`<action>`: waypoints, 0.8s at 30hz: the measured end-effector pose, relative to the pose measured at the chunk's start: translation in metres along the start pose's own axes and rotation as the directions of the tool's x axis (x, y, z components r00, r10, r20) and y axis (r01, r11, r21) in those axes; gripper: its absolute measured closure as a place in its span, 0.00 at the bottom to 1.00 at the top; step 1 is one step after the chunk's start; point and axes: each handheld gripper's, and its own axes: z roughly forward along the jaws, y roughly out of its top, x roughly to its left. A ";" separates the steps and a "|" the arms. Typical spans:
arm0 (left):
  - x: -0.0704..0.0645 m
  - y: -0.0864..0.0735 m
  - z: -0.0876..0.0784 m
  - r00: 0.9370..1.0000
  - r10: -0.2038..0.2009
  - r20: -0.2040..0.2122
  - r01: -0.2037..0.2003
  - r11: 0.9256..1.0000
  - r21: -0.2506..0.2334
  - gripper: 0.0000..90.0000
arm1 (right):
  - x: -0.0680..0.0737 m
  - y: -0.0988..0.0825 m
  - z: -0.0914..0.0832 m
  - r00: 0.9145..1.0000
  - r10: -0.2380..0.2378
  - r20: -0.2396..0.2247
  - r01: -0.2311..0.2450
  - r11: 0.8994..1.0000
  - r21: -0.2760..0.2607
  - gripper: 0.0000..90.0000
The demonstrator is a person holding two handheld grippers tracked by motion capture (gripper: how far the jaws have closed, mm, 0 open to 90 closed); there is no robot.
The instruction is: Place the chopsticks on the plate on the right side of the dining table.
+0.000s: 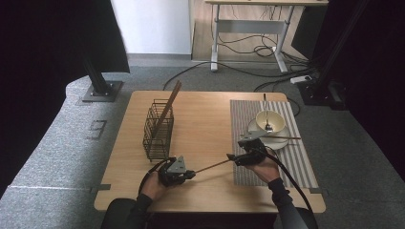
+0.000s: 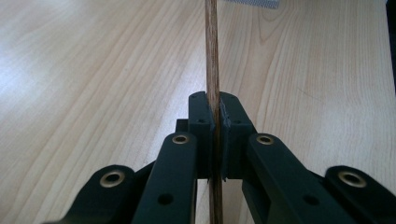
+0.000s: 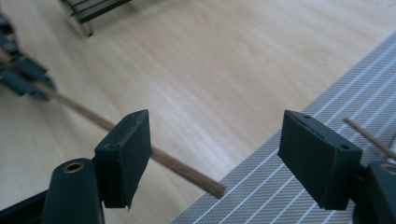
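**Table layout in the high view**

A wire basket (image 1: pixel 158 129) stands left of centre on the table (image 1: pixel 205 114), with a stick (image 1: pixel 170 102) leaning in it. A placemat (image 1: pixel 286 162) lies at right, bearing a saucer (image 1: pixel 282 139) under a bowl (image 1: pixel 270 120). Between the left gripper (image 1: pixel 192 175) and right gripper (image 1: pixel 230 156), low in the frame, spans a chopstick (image 1: pixel 212 166).

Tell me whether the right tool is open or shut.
Open. In the right gripper view the right tool has its two pads far apart, with the chopstick passing between them, untouched by the far pad.
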 end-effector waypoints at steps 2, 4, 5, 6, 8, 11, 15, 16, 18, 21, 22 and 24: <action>0.000 0.000 0.001 1.000 -0.001 0.005 0.001 1.000 0.010 0.94 | 0.002 0.000 0.001 0.999 -0.018 -0.030 0.018 1.000 0.024 0.26; 0.000 0.000 0.002 1.000 0.001 0.011 -0.002 1.000 0.021 0.94 | 0.004 0.000 0.004 0.998 -0.037 -0.051 0.039 0.998 0.051 0.23; 0.000 -0.001 0.002 1.000 0.001 0.013 -0.001 1.000 0.024 0.94 | 0.006 -0.001 0.006 0.996 -0.052 -0.066 0.057 0.996 0.066 0.22; 0.000 -0.001 0.003 1.000 0.002 0.014 -0.002 1.000 0.026 0.94 | 0.008 -0.001 0.008 0.995 -0.060 -0.076 0.066 0.995 0.079 0.22; 0.000 0.000 0.003 1.000 0.003 0.019 -0.004 1.000 0.029 0.94 | 0.013 -0.001 0.012 0.993 -0.086 -0.086 0.095 0.989 0.110 0.22; -0.001 0.000 0.003 1.000 0.009 0.022 -0.009 0.999 0.035 0.94 | 0.021 -0.001 0.019 0.987 -0.129 -0.101 0.143 0.979 0.148 0.26; -0.001 0.000 0.003 1.000 0.009 0.027 -0.010 0.999 0.037 0.94 | 0.031 -0.002 0.026 0.974 -0.190 -0.119 0.210 0.961 0.178 0.40; -0.001 0.000 0.003 1.000 0.011 0.028 -0.012 0.999 0.038 0.94 | 0.032 -0.003 0.027 0.972 -0.202 -0.119 0.221 0.957 0.187 0.42; -0.002 0.000 0.003 0.999 0.015 0.032 -0.016 0.999 0.041 0.94 | 0.034 -0.004 0.030 0.966 -0.230 -0.122 0.251 0.945 0.210 0.48; -0.002 0.001 0.004 0.999 0.018 0.036 -0.020 0.999 0.043 0.94 | 0.038 -0.005 0.033 0.958 -0.252 -0.139 0.279 0.934 0.225 0.57; -0.003 0.001 0.004 0.999 0.020 0.036 -0.022 0.999 0.045 0.94 | 0.039 -0.005 0.034 0.955 -0.263 -0.138 0.289 0.929 0.231 0.60; -0.003 0.001 0.004 0.999 0.028 0.037 -0.030 0.998 0.049 0.94 | 0.041 -0.004 0.034 0.951 -0.273 -0.143 0.301 0.924 0.238 0.64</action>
